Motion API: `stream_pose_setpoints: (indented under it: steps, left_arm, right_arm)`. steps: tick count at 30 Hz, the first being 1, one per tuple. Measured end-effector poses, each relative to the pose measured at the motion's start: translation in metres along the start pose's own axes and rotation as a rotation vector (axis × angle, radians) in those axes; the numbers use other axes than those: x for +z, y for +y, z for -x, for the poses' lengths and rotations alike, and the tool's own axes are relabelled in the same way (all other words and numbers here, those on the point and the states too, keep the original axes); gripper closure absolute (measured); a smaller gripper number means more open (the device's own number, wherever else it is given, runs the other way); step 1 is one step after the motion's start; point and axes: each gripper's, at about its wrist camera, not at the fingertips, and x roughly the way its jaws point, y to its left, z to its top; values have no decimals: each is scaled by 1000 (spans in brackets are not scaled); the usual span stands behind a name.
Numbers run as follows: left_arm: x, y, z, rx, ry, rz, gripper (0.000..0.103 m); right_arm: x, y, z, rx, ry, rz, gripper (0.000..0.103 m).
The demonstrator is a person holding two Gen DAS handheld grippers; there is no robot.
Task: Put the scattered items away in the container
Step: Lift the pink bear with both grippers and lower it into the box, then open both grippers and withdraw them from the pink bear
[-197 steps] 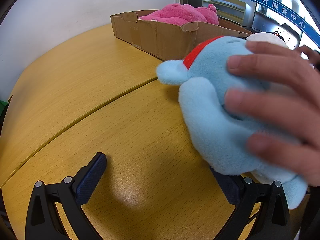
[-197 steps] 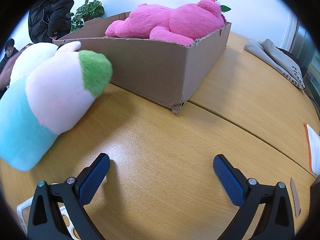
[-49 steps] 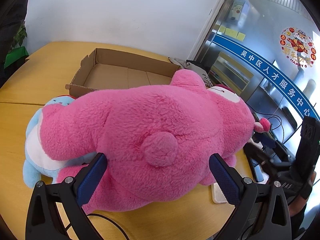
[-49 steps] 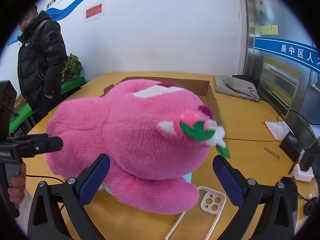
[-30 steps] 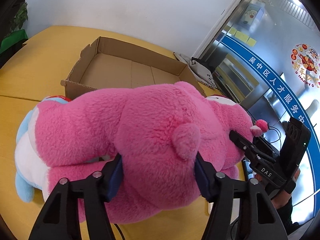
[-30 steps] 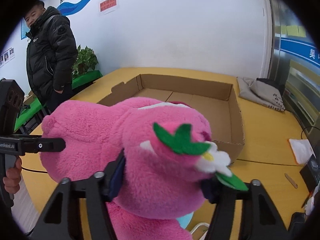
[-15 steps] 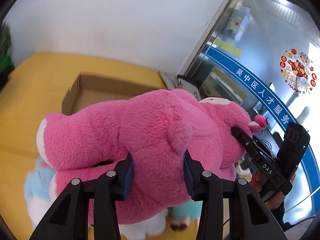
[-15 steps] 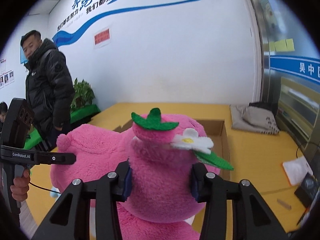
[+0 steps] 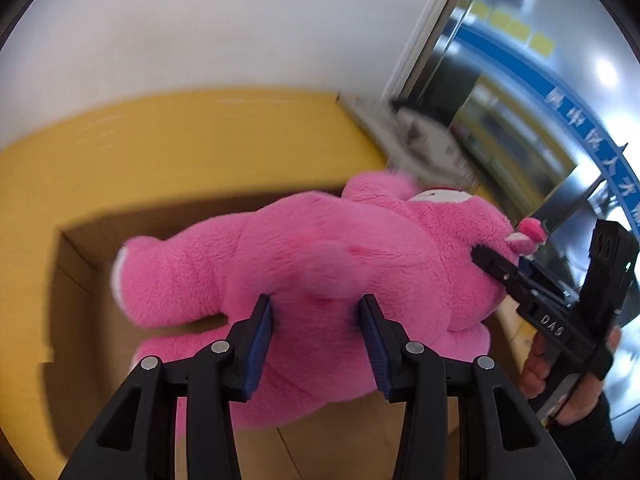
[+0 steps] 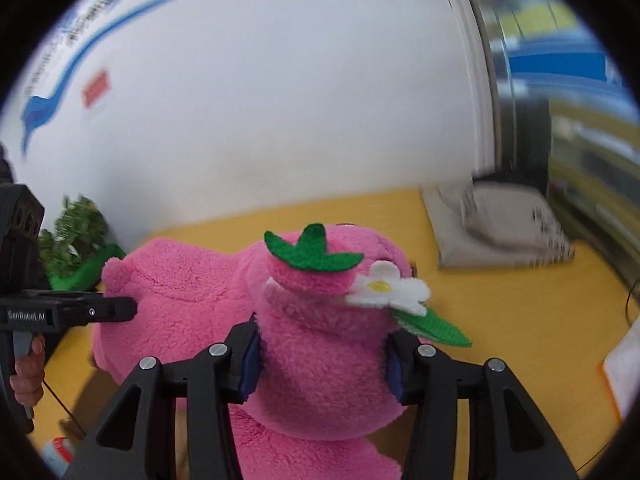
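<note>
Plush bear (image 9: 320, 264), pink, hangs in the air over the open cardboard box (image 9: 76, 280), carried between both claws. Landmark for everything below: the box.

Left side first: left claw (image 9: 316, 320) is clamped on the bear's rump, just under the small round tail; blue pads (image 9: 258, 336) are sunk into the fur and the jaws are closing further. From this view the bear's feet end points at the box's left wall, with brown box floor visible under and left of the legs. The box's far wall runs behind the bear's back.

Right side: right claw (image 10: 322, 356) is clamped on the bear's head, below the green leaf cap (image 10: 312, 250) and white flower (image 10: 386, 286). Its jaws are easing open, though fur still fills the gap and the pads stay pressed in.

Key relation: the bear's long axis runs claw to claw, feet left and head right, roughly along the box's long side. My read is that the legs are already above the box interior. I can't tell whether the head end clears the box's right wall, as it's hidden behind the bear. Neither hand is nearer, since each holds one end. Next move looks like a straight lowering, kept level.

Beyond the box, a grey folded cloth (image 10: 504, 228) lies on the yellow surface (image 10: 500, 320), well apart.
</note>
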Motion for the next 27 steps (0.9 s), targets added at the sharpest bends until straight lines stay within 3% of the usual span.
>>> stream_pose_setpoints:
  steps: [2, 3, 4, 6, 8, 10, 12, 14, 16, 21, 23, 25, 27]
  left_arm:
    - [-8, 9, -25, -41, 31, 13, 67]
    - [-10, 11, -23, -48, 1, 13, 67]
    - [-10, 12, -19, -52, -16, 14, 65]
    - [-11, 15, -10, -40, -19, 35, 56]
    - [-11, 16, 1, 13, -27, 48, 36]
    - [-18, 15, 26, 87, -72, 46, 35]
    - [-31, 13, 61, 109, -127, 35, 32]
    - [-51, 7, 109, 131, -200, 8, 12]
    - [-80, -2, 156, 165, -269, -23, 0]
    - [-168, -18, 233, 186, -307, -36, 0]
    - [-200, -23, 248, 197, -302, -16, 0]
    - [-234, -31, 255, 201, -296, 12, 0]
    - [-260, -40, 254, 189, -285, 43, 0]
  right_arm:
    - [-11, -13, -29, -49, 115, -45, 49]
    - [-17, -19, -43, -74, 173, -68, 40]
    - [-15, -24, -43, -58, 169, -95, 32]
    - [-10, -26, -43, -57, 178, -96, 25]
    - [-8, -27, -42, -66, 192, -89, 24]
    - [-5, -24, -26, -79, 176, -78, 24]
    - [-4, -21, -3, -89, 146, -61, 23]
    - [-6, -16, 29, -98, 96, -34, 21]
    - [-16, -12, 67, -71, 64, 14, 15]
    - [-60, 1, 151, 59, 62, 30, 10]
    - [-79, 7, 178, 69, 55, 26, 9]
    - [-99, 18, 201, 54, 53, 37, 0]
    - [-119, 33, 217, 43, 55, 65, 0]
